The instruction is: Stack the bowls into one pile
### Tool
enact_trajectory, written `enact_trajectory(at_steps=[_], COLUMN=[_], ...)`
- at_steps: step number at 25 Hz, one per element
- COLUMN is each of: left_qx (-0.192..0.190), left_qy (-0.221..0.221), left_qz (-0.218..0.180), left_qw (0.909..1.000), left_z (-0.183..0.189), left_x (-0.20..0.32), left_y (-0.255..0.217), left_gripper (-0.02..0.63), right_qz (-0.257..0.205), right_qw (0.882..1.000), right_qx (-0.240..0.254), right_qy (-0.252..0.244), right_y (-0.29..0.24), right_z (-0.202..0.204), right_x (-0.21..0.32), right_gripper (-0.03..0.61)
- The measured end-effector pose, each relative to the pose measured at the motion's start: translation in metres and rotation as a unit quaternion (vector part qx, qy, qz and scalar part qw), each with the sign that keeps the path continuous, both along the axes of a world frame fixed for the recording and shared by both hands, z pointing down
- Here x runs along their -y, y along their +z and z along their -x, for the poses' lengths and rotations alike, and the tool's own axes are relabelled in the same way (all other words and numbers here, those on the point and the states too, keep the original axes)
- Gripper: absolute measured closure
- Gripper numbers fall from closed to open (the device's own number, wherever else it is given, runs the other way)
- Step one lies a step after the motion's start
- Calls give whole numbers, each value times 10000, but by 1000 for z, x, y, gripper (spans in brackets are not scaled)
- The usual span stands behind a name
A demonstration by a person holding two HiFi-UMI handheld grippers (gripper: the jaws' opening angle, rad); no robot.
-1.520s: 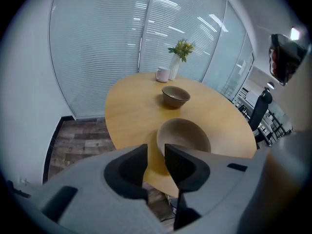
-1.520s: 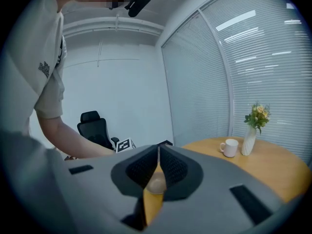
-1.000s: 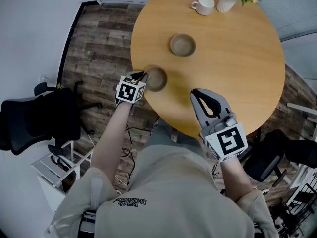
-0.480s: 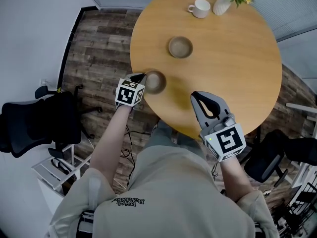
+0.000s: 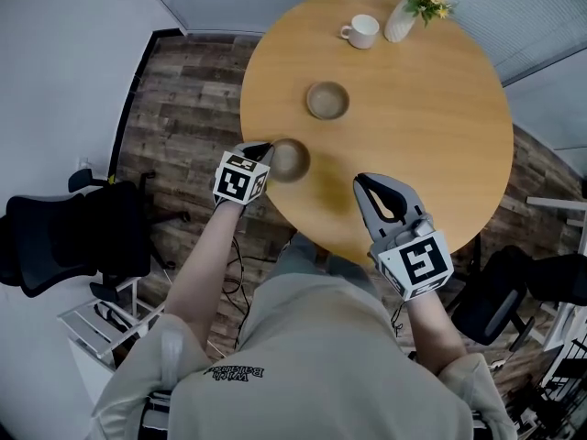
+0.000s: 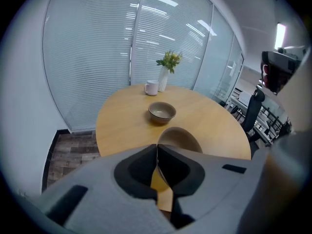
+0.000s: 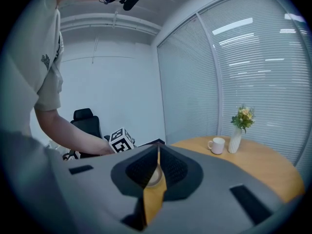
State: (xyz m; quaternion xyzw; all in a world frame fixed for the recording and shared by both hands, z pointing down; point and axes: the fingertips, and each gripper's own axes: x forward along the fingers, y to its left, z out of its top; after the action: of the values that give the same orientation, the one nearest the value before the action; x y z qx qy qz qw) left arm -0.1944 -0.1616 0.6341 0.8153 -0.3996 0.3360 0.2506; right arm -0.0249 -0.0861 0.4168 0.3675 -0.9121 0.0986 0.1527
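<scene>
Bowls are not yet stacked: two tan ones are on the round table (image 5: pixel 440 136). The near bowl (image 5: pixel 290 159), at the table's left edge in the middle of the head view, is pinched by its thin rim between the fingers of the left gripper (image 5: pixel 267 145). The left gripper view shows it tipped up. The far bowl (image 5: pixel 327 100) stands apart, above and to the right, toward the cup (image 5: pixel 360 31) and vase (image 5: pixel 401 21).

Over the last second the pinch has held, and the near bowl has crept only slightly toward the far one. Most of the shift in frame is the head camera's. I judge the carry is just starting.

The right gripper (image 5: pixel 362 180), lower right of centre, hovers over the table with its fingers closed on nothing.
</scene>
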Motion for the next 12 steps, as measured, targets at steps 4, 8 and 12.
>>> enact_trajectory(at_steps=[4, 8, 12], left_qx=[24, 61, 96], left_qy=[90, 181, 222], left_qz=[-137, -230, -296], left_qw=[9999, 9996, 9993], left_z=[-7, -12, -16], left_x=[7, 12, 16], left_y=[-16, -27, -37], left_gripper=[586, 586, 586], right_qz=[-62, -158, -240], right_qw=[10000, 9998, 9996], right_qx=[15, 61, 115], right_qy=[45, 93, 128], right_y=[-6, -13, -20], right_z=[-5, -7, -12], right_x=[-1, -1, 0], right_gripper=[545, 545, 545])
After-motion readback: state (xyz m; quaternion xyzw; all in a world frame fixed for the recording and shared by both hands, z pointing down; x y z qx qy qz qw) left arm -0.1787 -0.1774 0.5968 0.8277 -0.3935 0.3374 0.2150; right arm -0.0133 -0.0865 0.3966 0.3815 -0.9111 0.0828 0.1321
